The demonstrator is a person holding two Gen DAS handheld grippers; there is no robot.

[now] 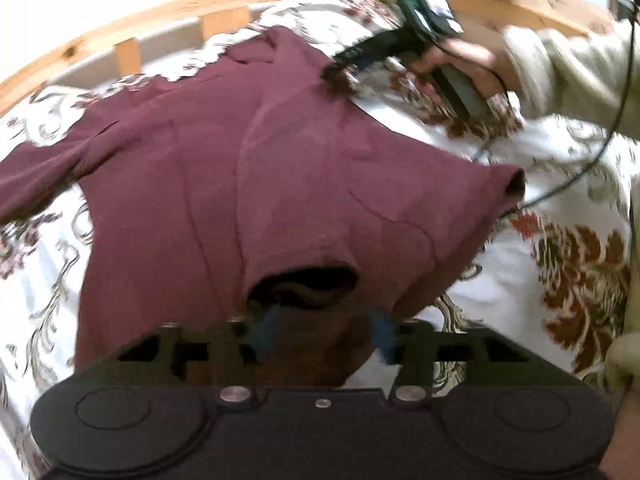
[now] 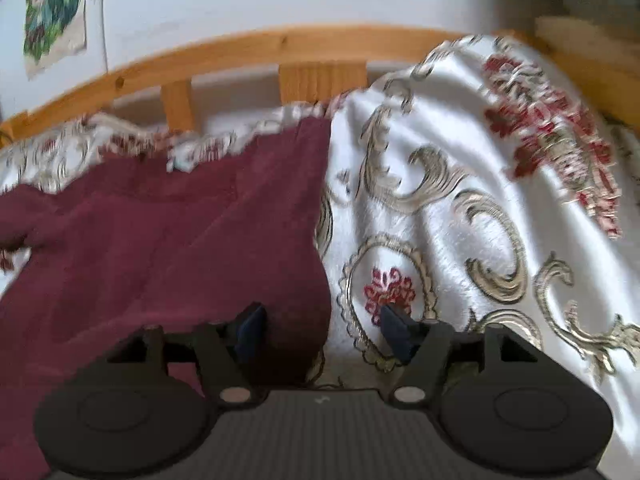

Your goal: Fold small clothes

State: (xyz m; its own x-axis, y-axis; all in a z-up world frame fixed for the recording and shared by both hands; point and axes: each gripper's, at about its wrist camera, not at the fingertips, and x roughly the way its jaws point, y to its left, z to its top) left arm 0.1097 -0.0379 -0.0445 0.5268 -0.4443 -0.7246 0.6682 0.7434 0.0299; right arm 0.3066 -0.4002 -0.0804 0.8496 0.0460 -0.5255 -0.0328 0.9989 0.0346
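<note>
1. Maroon knit top (image 1: 248, 168) lay spread on a floral bedspread (image 1: 560, 264), its far part reaching toward the wooden bed rail (image 1: 168, 12) at the bed's far edge.
2. One sleeve (image 1: 28, 188) stretched toward the bedspread's left side; a cuff (image 1: 514, 184) pointed right.
3. The left gripper (image 1: 324, 334) had its blue pads (image 1: 382, 336) apart over the garment's near edge, pinching nothing.
4. The right gripper (image 2: 324, 330) was also spread wide, straddling the top's right edge, with cloth between the jaws but not pressed.
5. A sleeved hand (image 1: 464, 64) held that gripper near the garment's far right corner.
6. Both views were blurred.
</note>
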